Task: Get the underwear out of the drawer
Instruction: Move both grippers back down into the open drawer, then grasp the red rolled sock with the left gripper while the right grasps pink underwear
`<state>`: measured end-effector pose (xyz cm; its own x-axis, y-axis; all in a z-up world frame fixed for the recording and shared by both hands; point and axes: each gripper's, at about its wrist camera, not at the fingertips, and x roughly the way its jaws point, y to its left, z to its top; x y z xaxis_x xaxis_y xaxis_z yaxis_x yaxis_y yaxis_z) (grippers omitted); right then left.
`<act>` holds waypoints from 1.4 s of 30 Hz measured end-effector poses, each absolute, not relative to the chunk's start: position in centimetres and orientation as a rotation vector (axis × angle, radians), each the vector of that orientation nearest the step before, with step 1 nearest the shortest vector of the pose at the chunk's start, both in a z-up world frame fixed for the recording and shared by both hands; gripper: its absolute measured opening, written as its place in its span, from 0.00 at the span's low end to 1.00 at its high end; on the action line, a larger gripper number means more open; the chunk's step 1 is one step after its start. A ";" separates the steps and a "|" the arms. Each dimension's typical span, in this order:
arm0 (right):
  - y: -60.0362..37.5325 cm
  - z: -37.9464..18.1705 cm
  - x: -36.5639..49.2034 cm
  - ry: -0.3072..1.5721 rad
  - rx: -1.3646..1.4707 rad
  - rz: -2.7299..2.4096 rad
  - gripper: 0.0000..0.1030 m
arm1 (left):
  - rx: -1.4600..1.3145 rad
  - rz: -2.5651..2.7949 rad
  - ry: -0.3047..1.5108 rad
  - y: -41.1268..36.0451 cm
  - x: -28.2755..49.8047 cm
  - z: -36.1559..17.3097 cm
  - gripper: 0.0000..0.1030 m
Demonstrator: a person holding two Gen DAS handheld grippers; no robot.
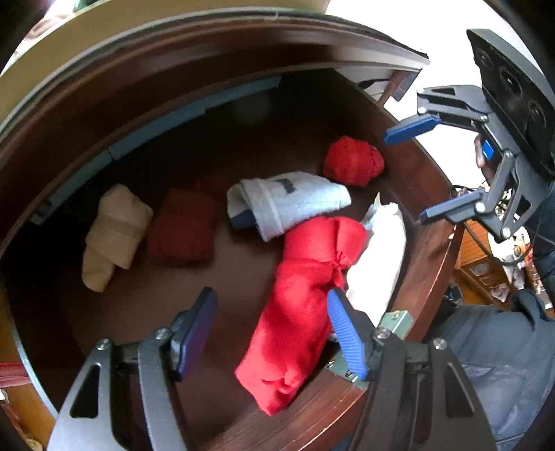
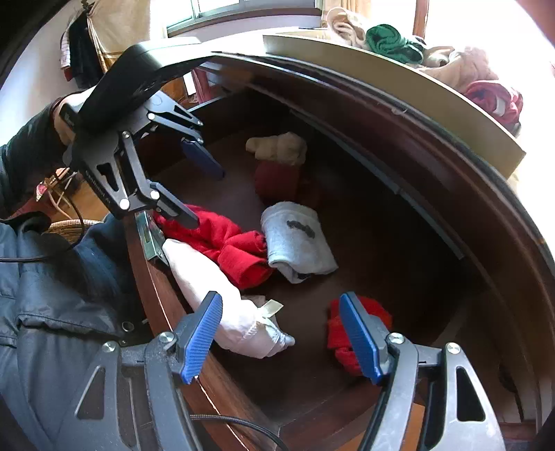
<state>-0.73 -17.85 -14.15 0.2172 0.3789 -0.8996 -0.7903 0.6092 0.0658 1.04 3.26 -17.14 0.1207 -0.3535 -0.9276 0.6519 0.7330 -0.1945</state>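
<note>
The left gripper (image 1: 270,333) hung spread over the open dark-wood drawer (image 1: 242,270), its right finger touching a long red underwear roll (image 1: 298,301) that lay between the fingers. Just beyond sat a grey roll (image 1: 288,201), with a beige roll (image 1: 114,232) and maroon roll (image 1: 180,232) to the left. The right gripper (image 2: 281,333) was also spread and empty, a white roll (image 2: 215,291) by its left finger against the drawer front, a small red bundle (image 2: 360,326) behind its right finger. Above, clothes (image 2: 451,59) were heaped on the cabinet top (image 2: 399,83), before a bright window (image 2: 242,8).

drawer (image 1: 430,222): grey roll (image 1: 288,204) central | long roll (image 1: 298,305) touching it, beside front wall
</note>
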 end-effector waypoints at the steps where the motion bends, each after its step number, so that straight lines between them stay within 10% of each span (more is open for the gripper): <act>1: -17.8 -14.2 -0.7 1.075 -0.460 0.852 0.69 | 0.290 -0.757 1.264 3.1 1.1 -17.3 0.65; 42: -13.4 -19.2 1.6 1.309 -0.485 0.926 0.68 | 0.270 -0.687 1.285 7.0 2.7 -18.4 0.74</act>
<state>1.58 -13.35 -19.19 -0.0117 0.2999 -0.9539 -0.7998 0.5698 0.1889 2.67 7.05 -18.44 0.1189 -0.3177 -0.9407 0.6059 0.7738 -0.1847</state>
